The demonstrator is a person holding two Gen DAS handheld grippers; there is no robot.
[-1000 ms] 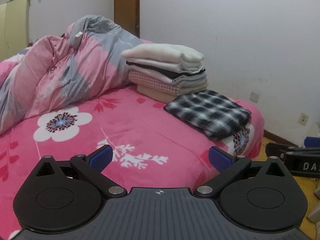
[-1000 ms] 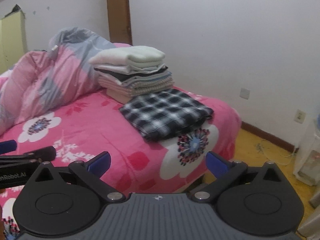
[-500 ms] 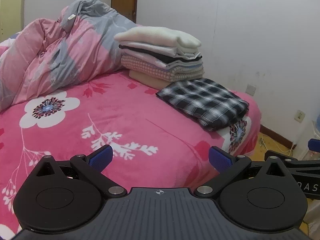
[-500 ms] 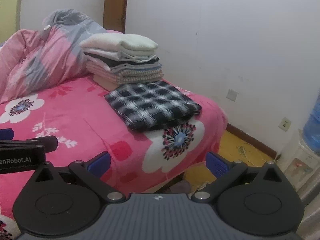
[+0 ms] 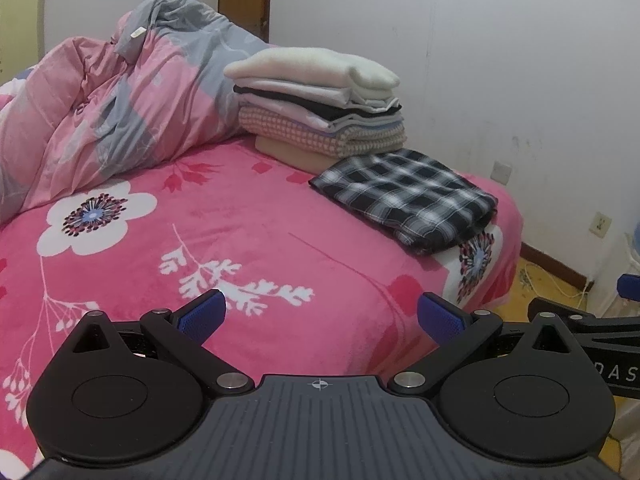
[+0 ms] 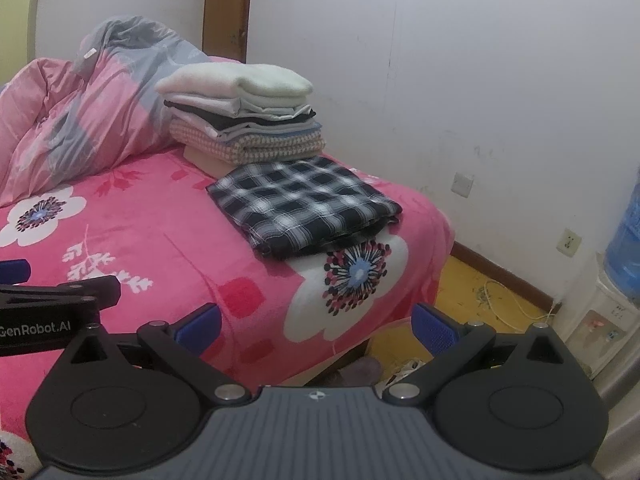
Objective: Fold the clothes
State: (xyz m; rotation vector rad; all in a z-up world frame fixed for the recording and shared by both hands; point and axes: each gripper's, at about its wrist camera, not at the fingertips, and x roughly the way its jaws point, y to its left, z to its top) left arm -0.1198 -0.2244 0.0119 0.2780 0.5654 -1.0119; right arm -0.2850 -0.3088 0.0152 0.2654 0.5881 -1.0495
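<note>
Both grippers: left gripper (image 5: 318,312) and right gripper (image 6: 316,322) had fingers wide apart, empty.
Change: both drew back from the plaid garment (image 6: 302,204), folded beside the stack (image 6: 240,116); fold judged finished.

Both views are lit evenly by soft, diffuse indoor light with a cool, slightly bluish cast on the wall (image 5: 460,40). No lamp or window shows, and there is no glare. Shadows are faint: a thin dark line under the plaid cloth (image 6: 304,204) and between the layers of the stack (image 5: 320,108). The bed (image 5: 248,232) is saturated but not blown out. Focus is sharp from the near black housings to the far wall, with no motion blur. Fisheye bending curves the door frame (image 6: 228,8) and skirting, and the top corners fall off into dark vignette. Fine grain softens distant detail.
</note>
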